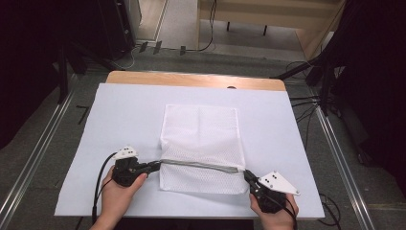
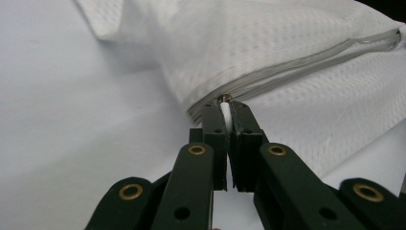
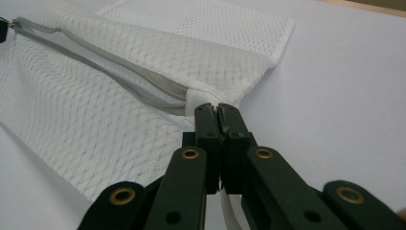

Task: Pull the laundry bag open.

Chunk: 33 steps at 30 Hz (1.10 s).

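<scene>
Nearest the person, two hands come in from the bottom of the high view, each holding a gripper at the near edge of the surface [image 1: 86, 143], which is covered in a pale sheet. The left gripper [image 1: 154, 166] points right and its fingers are closed on the white zip pull [image 2: 225, 115] at the left end of the zip; in the left gripper view the pull shows as a white strip pinched between the two black jaws, with a small metal slider [image 2: 224, 97] just past the tips. The right gripper [image 1: 247, 176] points up and left, its fingers closed on the bag's white tab [image 3: 196, 99] at the right end of the zip, the jaws pressed together.

Between the two grippers runs the grey zip [image 1: 198, 166], drawn fairly straight across the near part of the mesh bag [image 1: 201, 129]. The bag is white, lies about mid-surface, and is lifted slightly along the zip line, flat beyond it.

Farther off, the bare wooden edge [image 1: 191, 79] of the surface shows, then grey floor with cables [image 1: 306, 103].
</scene>
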Motion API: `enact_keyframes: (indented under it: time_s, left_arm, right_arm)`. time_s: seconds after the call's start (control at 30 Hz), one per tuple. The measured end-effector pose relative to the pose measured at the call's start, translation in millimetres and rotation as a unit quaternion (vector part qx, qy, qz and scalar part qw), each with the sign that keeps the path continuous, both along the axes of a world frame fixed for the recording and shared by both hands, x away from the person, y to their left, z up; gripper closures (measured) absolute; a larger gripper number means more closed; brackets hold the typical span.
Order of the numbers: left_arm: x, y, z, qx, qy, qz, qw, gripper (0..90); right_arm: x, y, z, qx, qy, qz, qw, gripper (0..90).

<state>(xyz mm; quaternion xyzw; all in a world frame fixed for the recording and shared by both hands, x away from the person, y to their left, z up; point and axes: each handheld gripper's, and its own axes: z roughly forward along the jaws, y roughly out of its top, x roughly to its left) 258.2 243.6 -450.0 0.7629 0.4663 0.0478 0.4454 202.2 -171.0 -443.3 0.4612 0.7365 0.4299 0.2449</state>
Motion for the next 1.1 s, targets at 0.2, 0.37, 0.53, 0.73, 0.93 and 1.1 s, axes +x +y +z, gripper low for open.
enact_keyframes:
  time_s: [0.2,0.37,0.53,0.73,0.93,1.1]
  left_arm:
    - [-5.7,9.1,0.9,0.015,-0.003,-0.001,0.9999,87.4]
    - [-7.8,13.6,2.5,0.004,-0.007,0.002,1.0,87.3]
    - [-14.2,19.9,0.1,-0.018,-0.041,0.005,0.999,77.2]
    - [-23.5,34.0,6.9,-0.024,-0.088,0.021,0.9956,38.3]
    - [-30.8,48.4,10.7,-0.019,-0.111,0.042,0.9927,15.7]
    - [-38.4,66.9,14.3,-0.037,-0.129,0.056,0.9894,7.5]
  right_arm:
    - [0.2,0.8,1.8,-0.004,-0.004,0.0,1.0,90.0]
    - [-0.4,3.0,2.8,-0.004,-0.003,0.002,1.0,90.0]
    - [-4.1,6.4,1.3,-0.017,-0.01,0.009,0.9998,89.8]
    - [-2.2,-0.5,-4.1,0.005,-0.007,0.011,0.9999,88.6]
    - [1.1,-1.4,-9.8,0.023,0.01,0.042,0.9988,48.0]
    - [4.0,-4.5,-4.5,0.022,0.01,0.013,0.9996,15.9]
